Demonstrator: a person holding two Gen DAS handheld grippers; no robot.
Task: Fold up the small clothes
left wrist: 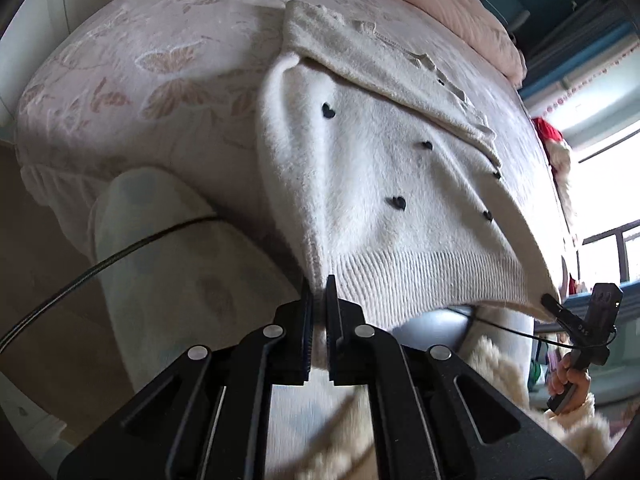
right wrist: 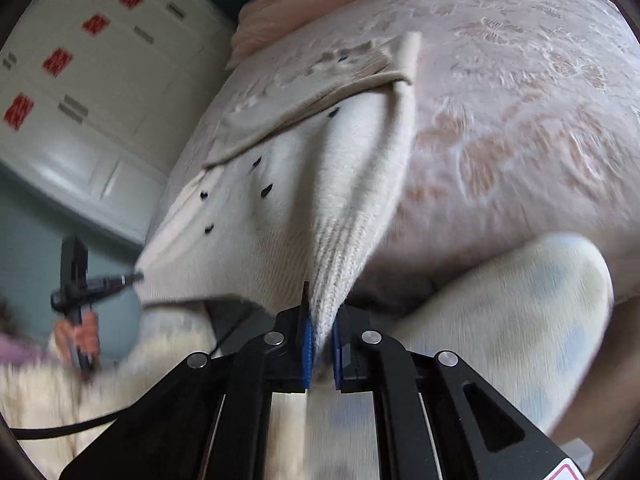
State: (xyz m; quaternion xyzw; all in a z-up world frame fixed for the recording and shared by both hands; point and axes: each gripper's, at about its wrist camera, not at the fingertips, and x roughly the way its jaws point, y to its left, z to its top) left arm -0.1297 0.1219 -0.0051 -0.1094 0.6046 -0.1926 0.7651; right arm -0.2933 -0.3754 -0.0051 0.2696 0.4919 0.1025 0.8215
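A small white fuzzy sweater [left wrist: 384,168] with black heart buttons lies on the bed, its sleeves folded across the top. It also shows in the right wrist view [right wrist: 280,216]. My left gripper [left wrist: 319,288] is shut on one corner of the ribbed hem [left wrist: 420,276]. My right gripper [right wrist: 322,312] is shut on the other hem corner [right wrist: 332,264]. The hem hangs lifted and stretched between them at the bed's near edge. Each gripper shows in the other's view: the right one at the far right [left wrist: 550,302], the left one at the left [right wrist: 134,278].
The bed [left wrist: 132,80] has a pink floral cover. A pink quilt [left wrist: 460,4] lies at its far end. My knees in pale patterned trousers [right wrist: 520,312] press against the bed edge. A white cabinet [right wrist: 80,92] stands beside the bed. A window [left wrist: 608,184] is at the right.
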